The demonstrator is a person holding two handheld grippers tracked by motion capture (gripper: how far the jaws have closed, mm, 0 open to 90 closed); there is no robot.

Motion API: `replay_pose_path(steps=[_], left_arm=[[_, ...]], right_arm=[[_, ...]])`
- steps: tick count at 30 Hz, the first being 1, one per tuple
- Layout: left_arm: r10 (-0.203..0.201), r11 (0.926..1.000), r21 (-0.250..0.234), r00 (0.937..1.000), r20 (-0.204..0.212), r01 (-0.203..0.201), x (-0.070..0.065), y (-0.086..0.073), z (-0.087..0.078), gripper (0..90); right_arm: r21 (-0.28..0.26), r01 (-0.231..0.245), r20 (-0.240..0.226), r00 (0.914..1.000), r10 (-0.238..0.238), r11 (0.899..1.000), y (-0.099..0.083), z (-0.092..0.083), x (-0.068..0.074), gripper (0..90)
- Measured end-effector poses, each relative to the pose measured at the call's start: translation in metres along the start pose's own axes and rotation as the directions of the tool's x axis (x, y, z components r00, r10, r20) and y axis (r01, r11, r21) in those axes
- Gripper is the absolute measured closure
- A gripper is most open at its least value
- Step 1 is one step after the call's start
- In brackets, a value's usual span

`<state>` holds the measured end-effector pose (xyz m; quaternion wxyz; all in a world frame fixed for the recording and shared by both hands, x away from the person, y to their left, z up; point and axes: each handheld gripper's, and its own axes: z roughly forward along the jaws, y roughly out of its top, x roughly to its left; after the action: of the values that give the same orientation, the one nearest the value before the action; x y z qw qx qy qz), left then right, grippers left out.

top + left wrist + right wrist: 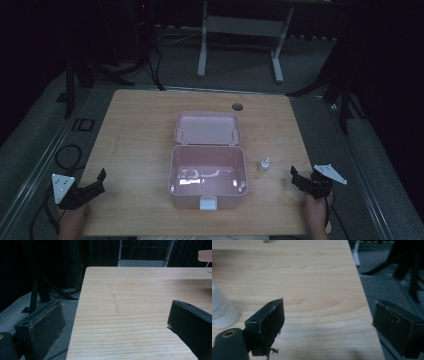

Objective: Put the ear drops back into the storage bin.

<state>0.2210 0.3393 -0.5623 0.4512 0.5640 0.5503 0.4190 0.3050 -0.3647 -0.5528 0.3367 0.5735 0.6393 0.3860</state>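
Though dimly lit, seemingly empty pink box (208, 172), lid open.

Looks like a dim lab or studio setup, not a home. Lone wooden table (150, 150) on grey carpet (240, 65), black tripod legs (85, 75) and cables (150, 55) at far left, a white metal stand (240, 30) behind, dark all around.
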Motion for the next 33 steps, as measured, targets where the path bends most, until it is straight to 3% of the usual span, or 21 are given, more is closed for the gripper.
replay_pose_path(steps=[5, 9, 11, 17, 22, 27, 33], left_arm=[[-0.004, 1.0, 0.0, 1.0, -0.001, 0.004, 0.0, 0.0, 0.0, 1.4], [-0.008, 1.0, 0.0, 1.0, -0.003, 0.008, 0.001, 0.0, 0.0, 1.4], [-0.007, 1.0, 0.0, 1.0, -0.002, 0.007, 0.001, 0.0, 0.0, 1.4], [-0.008, 1.0, 0.0, 1.0, -0.001, 0.008, 0.001, 0.0, 0.0, 1.4], [-0.01, 0.9999, 0.0, 0.9999, 0.002, 0.01, 0.001, 0.0, 0.0, 1.4], [-0.01, 1.0, 0.0, 0.9999, 0.003, 0.01, 0.001, 0.0, 0.0, 1.4], [-0.01, 1.0, 0.001, 0.9999, 0.005, 0.01, 0.001, 0.0, 0.0, 1.4]], right_arm=[[0.033, 0.009, -0.02, 0.9998, -0.008, 0.999, 0.001, 0.003, 0.0, 10.1], [0.048, 0.014, -0.073, 0.9973, -0.01, 0.999, 0.004, 0.005, -0.002, 10.1], [0.087, 0.023, -0.12, 0.9927, -0.013, 0.996, 0.007, 0.006, -0.005, 10.1], [0.19, 0.061, -0.186, 0.9822, -0.025, 0.98, 0.012, 0.007, -0.009, 13.1], [0.251, 0.124, -0.224, 0.9722, -0.067, 0.96, 0.019, 0.005, -0.005, 12.9], [0.307, 0.161, -0.269, 0.9601, -0.077, 0.938, 0.025, 0.006, -0.003, 12.0], [0.394, 0.241, -0.316, 0.9416, -0.116, 0.887, 0.028, 0.009, 0.003, 11.4]])
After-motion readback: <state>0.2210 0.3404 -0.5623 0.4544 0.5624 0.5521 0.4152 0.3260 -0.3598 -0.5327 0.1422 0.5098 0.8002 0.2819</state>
